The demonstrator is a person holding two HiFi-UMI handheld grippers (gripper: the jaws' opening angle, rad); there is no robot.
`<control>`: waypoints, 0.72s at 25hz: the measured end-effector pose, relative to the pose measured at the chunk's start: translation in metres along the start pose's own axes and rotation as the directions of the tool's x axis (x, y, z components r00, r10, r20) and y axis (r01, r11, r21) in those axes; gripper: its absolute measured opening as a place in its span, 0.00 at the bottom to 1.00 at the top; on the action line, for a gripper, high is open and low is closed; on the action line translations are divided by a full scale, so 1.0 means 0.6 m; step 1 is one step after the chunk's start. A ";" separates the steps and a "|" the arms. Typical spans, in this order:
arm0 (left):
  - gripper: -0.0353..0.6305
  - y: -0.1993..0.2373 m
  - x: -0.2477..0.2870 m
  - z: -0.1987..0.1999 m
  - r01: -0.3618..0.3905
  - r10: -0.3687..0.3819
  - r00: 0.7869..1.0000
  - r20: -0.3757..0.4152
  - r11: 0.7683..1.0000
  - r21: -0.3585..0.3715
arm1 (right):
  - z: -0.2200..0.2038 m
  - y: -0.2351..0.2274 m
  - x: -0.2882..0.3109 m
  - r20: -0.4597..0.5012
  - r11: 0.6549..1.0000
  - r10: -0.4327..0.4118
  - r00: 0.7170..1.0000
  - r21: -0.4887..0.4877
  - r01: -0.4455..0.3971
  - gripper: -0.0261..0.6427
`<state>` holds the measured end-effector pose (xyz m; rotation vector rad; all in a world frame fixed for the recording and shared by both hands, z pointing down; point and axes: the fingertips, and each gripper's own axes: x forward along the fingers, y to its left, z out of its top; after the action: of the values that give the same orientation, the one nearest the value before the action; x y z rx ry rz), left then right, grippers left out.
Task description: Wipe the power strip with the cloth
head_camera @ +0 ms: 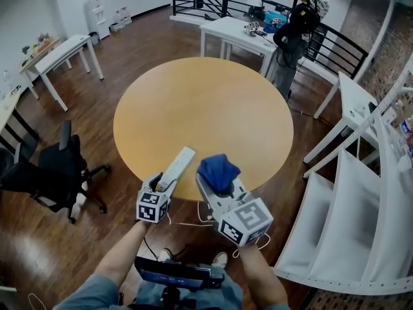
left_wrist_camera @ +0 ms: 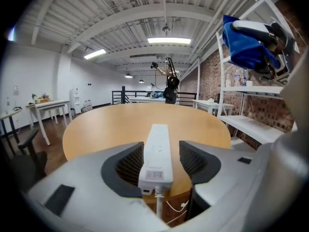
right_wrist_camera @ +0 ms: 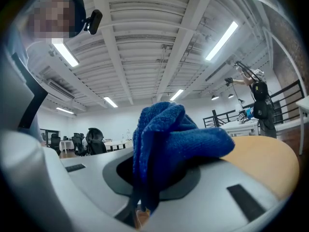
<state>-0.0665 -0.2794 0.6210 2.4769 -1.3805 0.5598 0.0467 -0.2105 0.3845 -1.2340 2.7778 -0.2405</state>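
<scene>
A white power strip (head_camera: 177, 167) lies on the round wooden table (head_camera: 193, 102), its near end and cord reaching over the front edge. My left gripper (head_camera: 162, 183) straddles that end, and in the left gripper view the strip (left_wrist_camera: 158, 151) runs between the jaws with a slim gap on each side, so the gripper (left_wrist_camera: 161, 145) is open. My right gripper (head_camera: 221, 186) is just right of the strip, shut on a bunched blue cloth (head_camera: 218, 170). In the right gripper view the cloth (right_wrist_camera: 174, 139) bulges out of the jaws. It also shows in the left gripper view as the blue cloth (left_wrist_camera: 246, 42), raised at upper right.
A black office chair (head_camera: 51, 173) stands left of the table, and white shelving (head_camera: 361, 212) to the right. White tables (head_camera: 235, 31) and a person (head_camera: 293, 37) are beyond the far side. The strip's cord (head_camera: 187, 223) hangs below the table edge.
</scene>
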 end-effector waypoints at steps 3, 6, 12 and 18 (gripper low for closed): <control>0.46 0.014 0.015 -0.031 -0.029 0.029 0.999 -0.037 1.000 -0.010 | -0.006 -0.011 0.004 -0.022 1.000 -0.005 1.000 0.002 0.005 0.14; 0.48 0.025 0.025 -0.040 -0.051 0.051 0.998 -0.028 0.999 0.000 | -0.014 -0.017 0.011 -0.036 1.000 -0.010 0.999 0.006 0.010 0.14; 0.49 0.027 0.049 -0.055 -0.062 0.062 0.996 -0.059 0.998 0.001 | -0.025 -0.025 0.024 -0.052 1.000 -0.006 0.999 0.024 0.008 0.14; 0.52 0.017 0.056 -0.058 -0.084 0.085 0.992 -0.095 0.996 0.020 | -0.032 -0.036 0.029 -0.053 0.999 -0.011 0.999 0.034 0.013 0.14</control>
<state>-0.0663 -0.2965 0.6672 2.3792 -1.4542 0.7010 0.0480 -0.2354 0.4066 -1.2544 2.7988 -0.3246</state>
